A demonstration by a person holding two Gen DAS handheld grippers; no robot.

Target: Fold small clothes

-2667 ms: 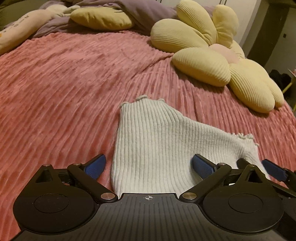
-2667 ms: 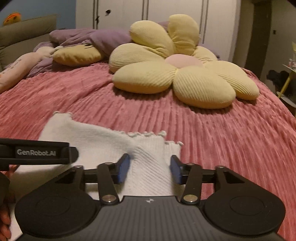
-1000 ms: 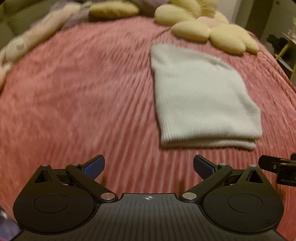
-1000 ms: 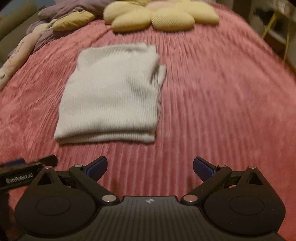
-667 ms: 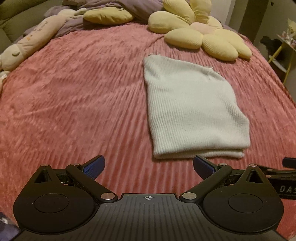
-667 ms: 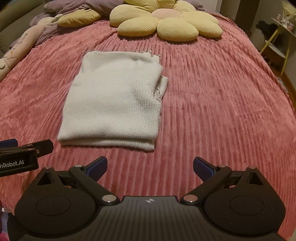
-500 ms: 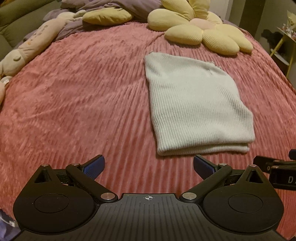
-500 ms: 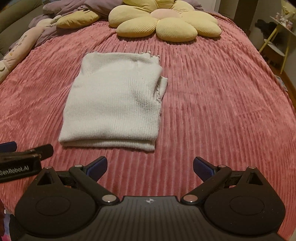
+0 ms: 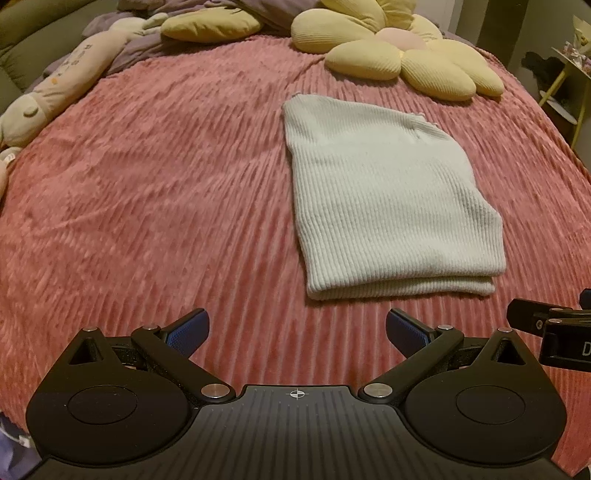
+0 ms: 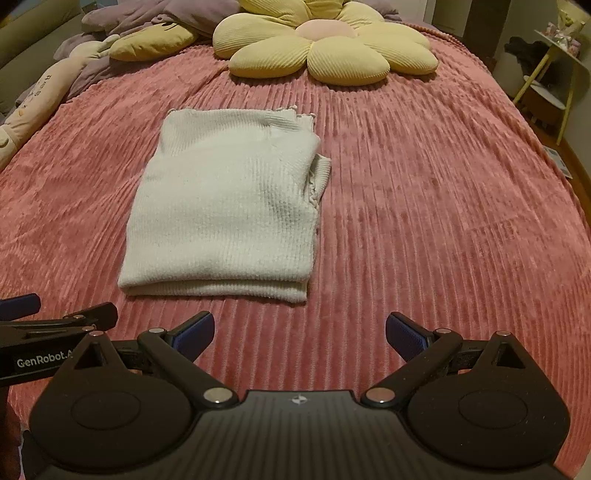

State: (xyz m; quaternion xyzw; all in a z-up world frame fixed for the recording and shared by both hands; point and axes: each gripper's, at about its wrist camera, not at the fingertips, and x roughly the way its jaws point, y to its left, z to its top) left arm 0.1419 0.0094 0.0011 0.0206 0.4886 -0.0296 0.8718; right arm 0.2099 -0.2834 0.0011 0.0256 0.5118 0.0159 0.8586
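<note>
A white ribbed knit garment lies folded flat on the pink ribbed bedspread, its doubled edge nearest me. It also shows in the right wrist view, with a frilled edge at its far right corner. My left gripper is open and empty, held back from the garment's near left corner. My right gripper is open and empty, just short of the garment's near right corner. The left gripper's side shows at the left of the right wrist view.
A yellow flower-shaped cushion lies at the head of the bed. A yellow pillow, a purple blanket and a long plush toy lie at the far left. A small side table stands beyond the bed's right edge.
Both grippers let go of the garment and drew back toward the near edge of the bed. The right gripper opened wider. The garment now lies folded and still.
</note>
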